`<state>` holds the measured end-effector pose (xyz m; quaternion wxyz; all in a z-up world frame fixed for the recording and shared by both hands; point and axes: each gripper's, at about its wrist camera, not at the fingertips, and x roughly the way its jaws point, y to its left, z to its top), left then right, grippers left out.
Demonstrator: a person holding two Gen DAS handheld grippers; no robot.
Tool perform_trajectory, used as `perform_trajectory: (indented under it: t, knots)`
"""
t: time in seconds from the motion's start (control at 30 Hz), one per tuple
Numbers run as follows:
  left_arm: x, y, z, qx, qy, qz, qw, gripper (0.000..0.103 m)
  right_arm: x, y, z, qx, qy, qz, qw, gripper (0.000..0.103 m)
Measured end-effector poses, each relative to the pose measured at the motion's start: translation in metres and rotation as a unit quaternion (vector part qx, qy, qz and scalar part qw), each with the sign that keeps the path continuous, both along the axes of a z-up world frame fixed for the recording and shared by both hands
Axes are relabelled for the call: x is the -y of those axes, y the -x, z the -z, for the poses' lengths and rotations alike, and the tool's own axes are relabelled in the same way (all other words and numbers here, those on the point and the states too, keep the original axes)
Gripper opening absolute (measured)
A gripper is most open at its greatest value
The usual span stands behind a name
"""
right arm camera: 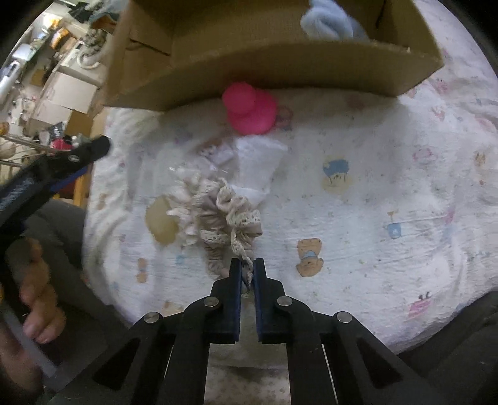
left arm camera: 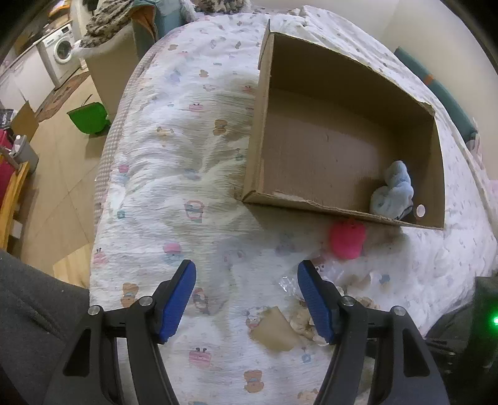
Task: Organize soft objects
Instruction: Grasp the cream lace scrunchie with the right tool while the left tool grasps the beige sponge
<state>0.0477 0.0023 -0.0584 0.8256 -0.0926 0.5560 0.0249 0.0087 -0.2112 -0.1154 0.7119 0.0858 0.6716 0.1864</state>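
Note:
A cardboard box (left arm camera: 314, 202) lies on the bed with a light blue plush cloth (left arm camera: 393, 193) in its near right corner; the box (right arm camera: 280, 68) and blue cloth (right arm camera: 330, 21) also show in the right wrist view. A pink soft toy (left arm camera: 347, 238) sits just outside the box's near wall, also in the right wrist view (right arm camera: 250, 109). My right gripper (right arm camera: 247, 271) is shut on the lace edge of a beige lace scrunchie (right arm camera: 224, 215). A white folded cloth (right arm camera: 255, 162) lies behind it. My left gripper (left arm camera: 246, 280) is open and empty above the bedspread.
The bed has a white cartoon-print cover (left arm camera: 174, 162). A tan patch (left arm camera: 275, 333) lies near the scrunchie. Left of the bed are a wooden floor, a green bin (left arm camera: 88, 118) and a washing machine (left arm camera: 60, 50). The left gripper's arm (right arm camera: 56, 168) shows at the left.

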Motion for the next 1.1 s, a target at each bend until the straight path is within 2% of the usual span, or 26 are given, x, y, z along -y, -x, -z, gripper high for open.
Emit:
perform_trajectory:
  t: [0.1,0.27,0.4,0.53,0.67,0.77,0.9,1.1]
  knots:
    - [-0.003,0.0,0.001,-0.001,0.001,-0.005,1.0,0.065,0.007,0.001,-0.025,0.025,-0.026,-0.002,0.999,0.008]
    - [-0.005,0.0,0.004,-0.011,0.007,-0.011,0.9999,0.065,0.03,-0.002,-0.072,0.134,-0.061,0.019,0.989,0.008]
    - [-0.002,0.003,0.013,-0.031,0.012,-0.003,0.9995,0.065,0.044,-0.009,-0.084,0.18,-0.069,0.044,0.98,0.008]
    - [0.005,0.008,0.028,-0.062,0.031,0.006,0.9976,0.06,0.046,-0.012,-0.078,0.182,-0.069,0.061,0.979,0.008]
    - [0.014,0.01,0.047,-0.101,0.056,0.02,0.9931,0.043,0.038,-0.012,-0.077,0.188,-0.07,0.061,0.978,0.008]
    - [0.02,0.009,0.062,-0.131,0.073,0.022,0.9884,0.039,0.038,-0.011,-0.075,0.186,-0.068,0.062,0.978,0.008]
    - [0.025,0.006,0.074,-0.15,0.068,0.026,0.9859,0.031,0.043,-0.012,-0.073,0.184,-0.072,0.07,0.978,0.008]
    - [0.033,0.001,0.078,-0.151,0.051,0.052,0.9858,0.014,0.044,-0.014,-0.07,0.179,-0.07,0.073,0.979,0.008]
